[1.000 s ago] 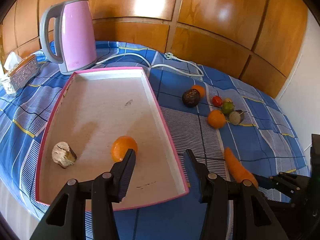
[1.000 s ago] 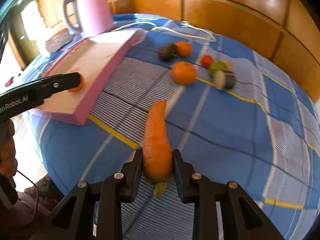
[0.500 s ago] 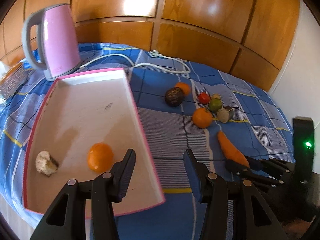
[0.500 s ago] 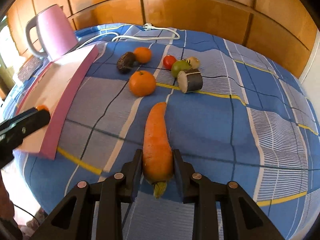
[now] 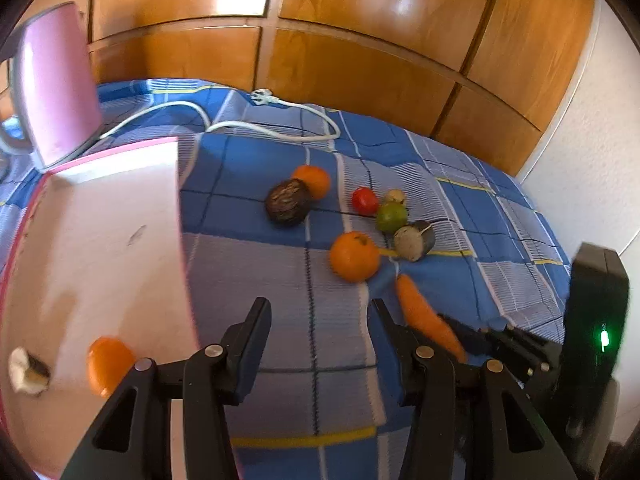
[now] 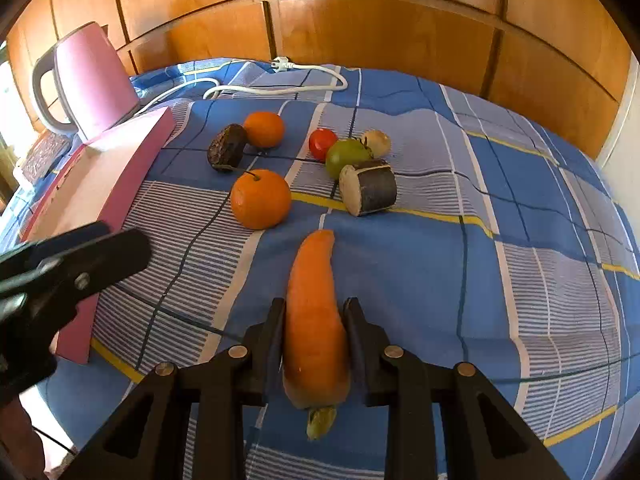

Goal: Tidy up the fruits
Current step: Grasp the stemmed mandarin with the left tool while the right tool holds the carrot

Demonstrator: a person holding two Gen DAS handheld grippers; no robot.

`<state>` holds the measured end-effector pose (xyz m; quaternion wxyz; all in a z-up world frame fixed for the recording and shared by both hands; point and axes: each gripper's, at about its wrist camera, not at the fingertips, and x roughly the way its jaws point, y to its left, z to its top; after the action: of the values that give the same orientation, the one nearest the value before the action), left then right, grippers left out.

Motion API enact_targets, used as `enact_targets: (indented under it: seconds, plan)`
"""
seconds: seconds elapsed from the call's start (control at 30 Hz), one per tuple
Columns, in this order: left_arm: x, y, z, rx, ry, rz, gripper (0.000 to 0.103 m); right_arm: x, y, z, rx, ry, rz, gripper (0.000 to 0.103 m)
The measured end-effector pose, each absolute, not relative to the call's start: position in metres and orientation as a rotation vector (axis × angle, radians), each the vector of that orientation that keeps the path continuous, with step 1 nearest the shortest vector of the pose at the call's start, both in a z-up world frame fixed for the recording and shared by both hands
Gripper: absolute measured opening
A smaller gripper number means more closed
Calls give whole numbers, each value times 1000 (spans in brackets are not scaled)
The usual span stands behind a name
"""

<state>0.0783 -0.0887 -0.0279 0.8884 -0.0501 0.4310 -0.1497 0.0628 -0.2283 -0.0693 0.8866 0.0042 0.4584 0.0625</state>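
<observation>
My right gripper (image 6: 314,310) is shut on a carrot (image 6: 314,312), tip pointing away, low over the blue checked cloth; the carrot also shows in the left wrist view (image 5: 424,316). My left gripper (image 5: 320,312) is open and empty, above the cloth just right of the pink-rimmed tray (image 5: 176,184). The tray holds an orange (image 5: 108,364) and a pale chunk (image 5: 26,368). On the cloth lie a near orange (image 6: 260,198), a far orange (image 6: 264,128), a dark wrinkled fruit (image 6: 227,148), a red tomato (image 6: 322,142), a green fruit (image 6: 346,154) and a cut dark-skinned piece (image 6: 368,192).
A pink kettle (image 6: 94,80) stands at the back left with its white cable (image 6: 276,84) trailing across the cloth. Wooden panels (image 6: 380,20) close off the back. The left gripper's finger (image 6: 80,264) reaches in at the left of the right wrist view.
My left gripper has swung right, off the tray and over the cloth toward the loose fruit. My right gripper still holds the carrot and has moved closer to the fruit group.
</observation>
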Motion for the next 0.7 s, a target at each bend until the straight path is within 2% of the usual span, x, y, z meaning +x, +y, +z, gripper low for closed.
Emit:
enact_targets:
  seconds: [0.7]
  plan:
    - [140, -130, -62, -80, 998, -356, 50, 62, -238, -73, 87, 911, 179, 30]
